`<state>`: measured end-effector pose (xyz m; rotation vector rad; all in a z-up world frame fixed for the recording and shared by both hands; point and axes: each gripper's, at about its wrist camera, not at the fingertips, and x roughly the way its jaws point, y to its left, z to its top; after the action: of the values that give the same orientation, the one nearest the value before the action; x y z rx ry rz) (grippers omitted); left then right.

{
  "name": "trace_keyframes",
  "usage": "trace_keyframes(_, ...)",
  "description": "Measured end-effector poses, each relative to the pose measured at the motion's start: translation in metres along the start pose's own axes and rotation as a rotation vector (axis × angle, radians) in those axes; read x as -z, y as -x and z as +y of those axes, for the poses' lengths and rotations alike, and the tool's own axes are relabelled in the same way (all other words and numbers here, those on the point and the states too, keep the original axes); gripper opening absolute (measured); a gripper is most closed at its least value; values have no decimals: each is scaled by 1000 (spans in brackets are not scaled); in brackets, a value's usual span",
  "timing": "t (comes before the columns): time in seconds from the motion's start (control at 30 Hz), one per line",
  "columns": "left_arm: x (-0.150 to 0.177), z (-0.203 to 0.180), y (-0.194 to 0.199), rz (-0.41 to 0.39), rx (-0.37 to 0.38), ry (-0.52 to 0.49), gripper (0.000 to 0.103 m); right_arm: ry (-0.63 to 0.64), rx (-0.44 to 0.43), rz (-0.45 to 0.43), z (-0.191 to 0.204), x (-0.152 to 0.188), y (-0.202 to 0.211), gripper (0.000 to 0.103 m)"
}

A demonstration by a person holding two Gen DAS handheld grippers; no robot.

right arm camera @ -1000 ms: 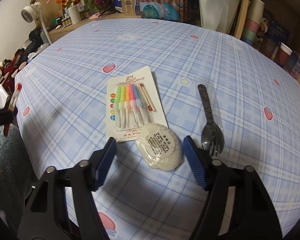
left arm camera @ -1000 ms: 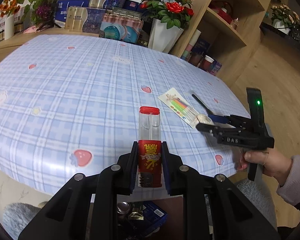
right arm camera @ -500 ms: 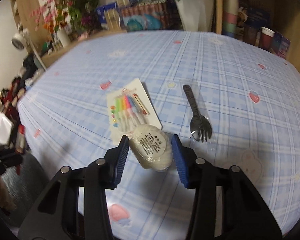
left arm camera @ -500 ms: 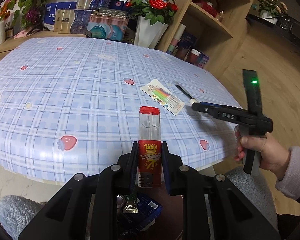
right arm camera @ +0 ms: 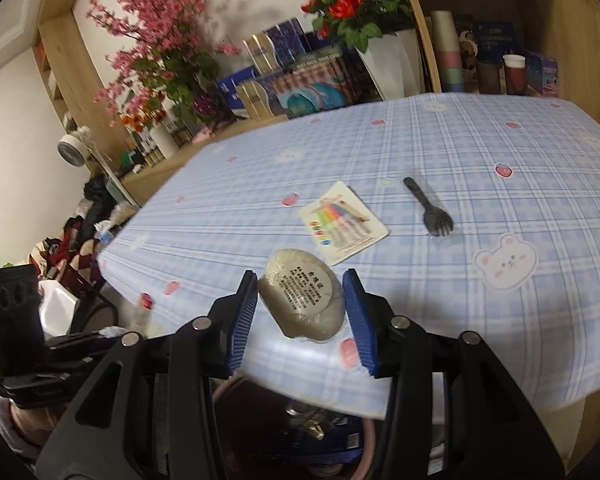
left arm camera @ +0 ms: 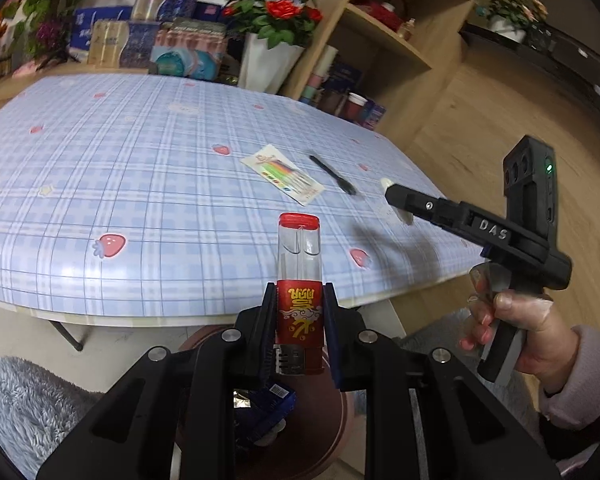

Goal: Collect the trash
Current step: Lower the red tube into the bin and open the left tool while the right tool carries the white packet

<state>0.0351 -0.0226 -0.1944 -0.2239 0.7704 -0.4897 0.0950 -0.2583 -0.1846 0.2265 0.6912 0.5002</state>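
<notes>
Left wrist view: left tongs (left arm camera: pixel 298 322), angled down past the tabletop (left arm camera: pixel 148 184) edge, clamp an upright lighter (left arm camera: pixel 299 280). Right wrist view: right tongs (right arm camera: pixel 302 304), tilted down, grip a white wrapped packet (right arm camera: pixel 302 298) lifted off the tabletop edge.

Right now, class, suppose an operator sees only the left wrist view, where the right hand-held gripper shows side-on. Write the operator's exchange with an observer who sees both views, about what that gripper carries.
Operator: I see the right hand-held gripper only from the side. What is it holding?
Observer: A whitish round packet, squeezed from both sides.
Operator: Any marking on it?
Observer: Yes, a round label of small black print faces the camera. It is too small to read.
</notes>
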Motion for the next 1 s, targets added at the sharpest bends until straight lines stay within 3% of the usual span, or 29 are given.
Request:
trace_keyframes(0.17, 7, -12, 9, -16, 0, -64, 22, 40, -11, -40, 24, 16, 24, 46)
trace_keyframes(0.47, 14, -6, 8, -9, 16, -38, 23, 62, -19, -49, 38, 29, 38, 46)
trace_keyframes(0.5, 13, -6, 8, -13, 23, -38, 26, 62, -19, -48, 39, 30, 38, 46)
trace_keyframes(0.57, 12, -7, 12, -39, 10, -43, 57, 67, -15, -47, 40, 31, 39, 46)
trace_keyframes(0.6, 12, -7, 14, -55, 4, -44, 62, 70, -13, -48, 40, 33, 39, 46)
trace_keyframes(0.83, 7, 1, 31, -168, -100, -32, 87, 64, 9, -34, 39, 42, 35, 46)
trace_keyframes(1.0, 3, 8, 45, -249, -200, -22, 96, 63, 13, -17, 41, 49, 31, 46)
